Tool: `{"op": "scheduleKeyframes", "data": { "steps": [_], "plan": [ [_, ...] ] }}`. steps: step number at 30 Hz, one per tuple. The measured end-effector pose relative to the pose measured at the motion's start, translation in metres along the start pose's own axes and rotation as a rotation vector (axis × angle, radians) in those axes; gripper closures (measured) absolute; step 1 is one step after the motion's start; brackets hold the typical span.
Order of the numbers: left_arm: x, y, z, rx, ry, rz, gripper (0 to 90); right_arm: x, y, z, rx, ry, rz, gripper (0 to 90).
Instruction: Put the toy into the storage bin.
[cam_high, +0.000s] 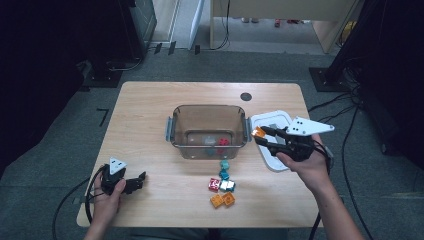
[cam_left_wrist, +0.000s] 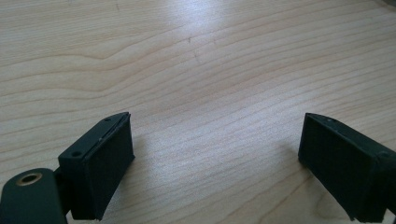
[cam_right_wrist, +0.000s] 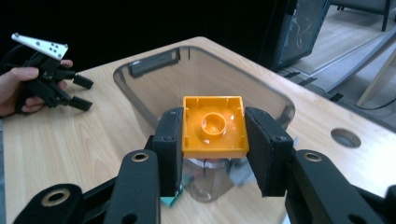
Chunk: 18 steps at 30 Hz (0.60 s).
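Note:
My right gripper (cam_right_wrist: 214, 135) is shut on an orange brick (cam_right_wrist: 214, 126), whose hollow underside faces the camera. It hangs just right of the clear plastic bin (cam_high: 208, 114), near the bin's right rim; from above, the orange brick (cam_high: 259, 133) sits at the tips of the right gripper (cam_high: 261, 136). Inside the bin lie a red brick (cam_high: 223, 142) and a grey one (cam_high: 210, 141). My left gripper (cam_high: 141, 181) rests near the table's front left corner, open, with bare wood between its pads (cam_left_wrist: 109, 168). It appears far off in the right gripper view as the left gripper (cam_right_wrist: 83, 93).
Loose bricks lie in front of the bin: teal ones (cam_high: 224, 169), a red one (cam_high: 214, 184), two orange ones (cam_high: 223, 200). A white lid (cam_high: 272, 125) lies right of the bin. A dark round hole (cam_high: 245, 96) marks the table's far side.

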<state>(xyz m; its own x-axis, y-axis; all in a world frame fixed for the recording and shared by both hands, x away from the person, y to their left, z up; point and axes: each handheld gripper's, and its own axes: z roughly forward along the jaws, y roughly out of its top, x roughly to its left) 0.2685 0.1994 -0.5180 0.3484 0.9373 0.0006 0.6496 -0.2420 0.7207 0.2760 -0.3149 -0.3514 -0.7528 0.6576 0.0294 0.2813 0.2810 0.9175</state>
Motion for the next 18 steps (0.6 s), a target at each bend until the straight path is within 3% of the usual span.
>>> {"op": "scheduleKeyframes", "data": {
  "steps": [9, 18],
  "plan": [
    [0.000, 0.000, 0.000, -0.001, -0.001, 0.000, 10.2, 0.000, 0.027, 0.025, 0.001, 0.022, -0.028, 60.0],
    [0.000, 0.000, 0.000, -0.003, -0.002, 0.003, 10.2, 0.001, 0.044, 0.065, 0.038, 0.056, -0.050, 60.1]
  ]
}}
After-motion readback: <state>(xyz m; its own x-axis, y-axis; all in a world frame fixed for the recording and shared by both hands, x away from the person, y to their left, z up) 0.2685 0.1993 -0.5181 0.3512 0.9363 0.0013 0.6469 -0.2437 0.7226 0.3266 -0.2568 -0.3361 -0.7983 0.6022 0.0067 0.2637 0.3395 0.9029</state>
